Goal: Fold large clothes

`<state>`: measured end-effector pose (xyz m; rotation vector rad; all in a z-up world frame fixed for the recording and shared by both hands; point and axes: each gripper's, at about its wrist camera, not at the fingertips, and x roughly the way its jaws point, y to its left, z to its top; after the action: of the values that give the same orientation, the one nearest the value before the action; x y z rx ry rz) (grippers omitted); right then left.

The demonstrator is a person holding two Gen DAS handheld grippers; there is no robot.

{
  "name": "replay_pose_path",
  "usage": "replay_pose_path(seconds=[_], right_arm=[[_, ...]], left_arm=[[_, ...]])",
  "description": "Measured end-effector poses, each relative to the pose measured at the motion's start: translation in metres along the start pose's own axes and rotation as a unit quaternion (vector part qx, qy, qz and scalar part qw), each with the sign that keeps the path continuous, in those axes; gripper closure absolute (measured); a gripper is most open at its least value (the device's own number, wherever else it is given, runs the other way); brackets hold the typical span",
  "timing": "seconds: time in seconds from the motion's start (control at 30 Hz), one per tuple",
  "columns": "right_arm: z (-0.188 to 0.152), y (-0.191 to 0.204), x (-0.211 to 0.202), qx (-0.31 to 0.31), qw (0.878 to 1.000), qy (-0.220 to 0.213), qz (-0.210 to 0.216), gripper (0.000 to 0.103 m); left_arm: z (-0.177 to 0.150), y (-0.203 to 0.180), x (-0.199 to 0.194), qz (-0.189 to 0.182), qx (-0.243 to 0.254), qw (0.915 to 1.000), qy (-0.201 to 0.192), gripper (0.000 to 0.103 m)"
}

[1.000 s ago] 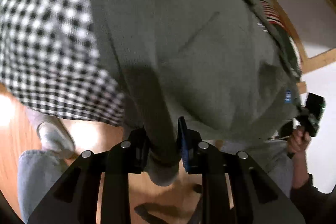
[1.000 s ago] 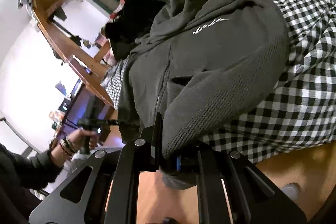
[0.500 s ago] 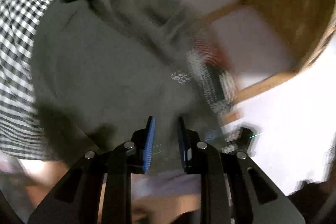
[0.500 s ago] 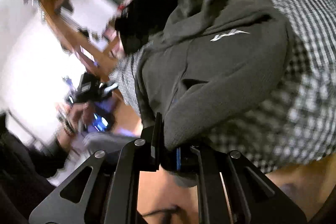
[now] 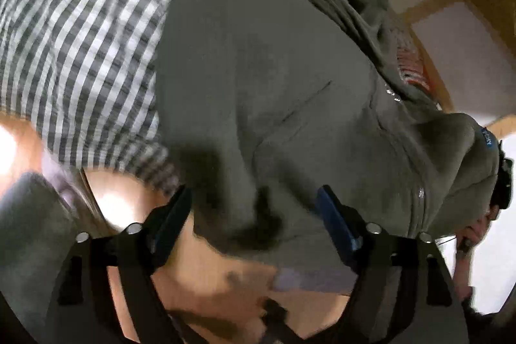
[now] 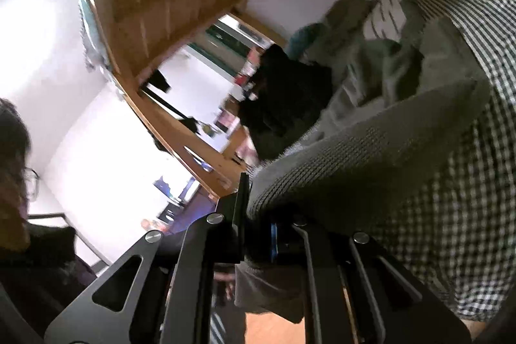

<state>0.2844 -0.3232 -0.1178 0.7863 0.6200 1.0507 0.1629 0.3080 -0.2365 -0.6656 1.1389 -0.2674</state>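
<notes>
A grey hoodie (image 5: 274,79) is spread on checked bedding (image 5: 80,47); its ribbed cuff (image 6: 371,157) is pinched by the right gripper (image 6: 258,234), while the left gripper (image 5: 254,224) is opening, pads clear of the cloth.

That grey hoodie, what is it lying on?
The grey hoodie lies on a black-and-white checked cover, its lower edge hanging over wooden floor. What the cover itself hides under the hoodie cannot be seen.

Grey hooded sweatshirt (image 5: 274,79) lies spread over checked bedding (image 5: 84,47)

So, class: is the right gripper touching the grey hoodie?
Touching. The right wrist view shows the right gripper shut on the grey hoodie, the ribbed fabric pinched between the jaws.
</notes>
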Motion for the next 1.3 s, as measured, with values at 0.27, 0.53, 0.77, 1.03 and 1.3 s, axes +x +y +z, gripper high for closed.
replay_pose_path(seconds=[0.27, 0.53, 0.77, 1.03, 1.3], right_arm=[[0.027, 0.005, 0.001, -0.009, 1.000, -0.011, 0.017, 0.092], [0.029, 0.008, -0.005, -0.016, 1.000, -0.005, 0.010, 0.092], [0.026, 0.001, -0.021, -0.005, 1.000, -0.014, 0.005, 0.092], [0.018, -0.019, -0.062, 0.046, 0.998, -0.049, -0.022, 0.092], [0.027, -0.038, -0.082, 0.070, 0.995, -0.069, -0.024, 0.092]], left_arm=[[-0.038, 0.070, 0.040, -0.047, -0.159, 0.9857, -0.029, 0.007], [-0.040, 0.076, 0.095, -0.266, -0.209, 0.9410, 0.016, 0.017], [-0.022, 0.052, 0.045, -0.280, -0.116, 0.9527, 0.022, 0.090], [0.033, 0.005, -0.117, -0.288, 0.004, 0.9518, -0.105, 0.090], [0.092, -0.078, -0.120, -0.247, 0.048, 0.9625, -0.101, 0.090]])
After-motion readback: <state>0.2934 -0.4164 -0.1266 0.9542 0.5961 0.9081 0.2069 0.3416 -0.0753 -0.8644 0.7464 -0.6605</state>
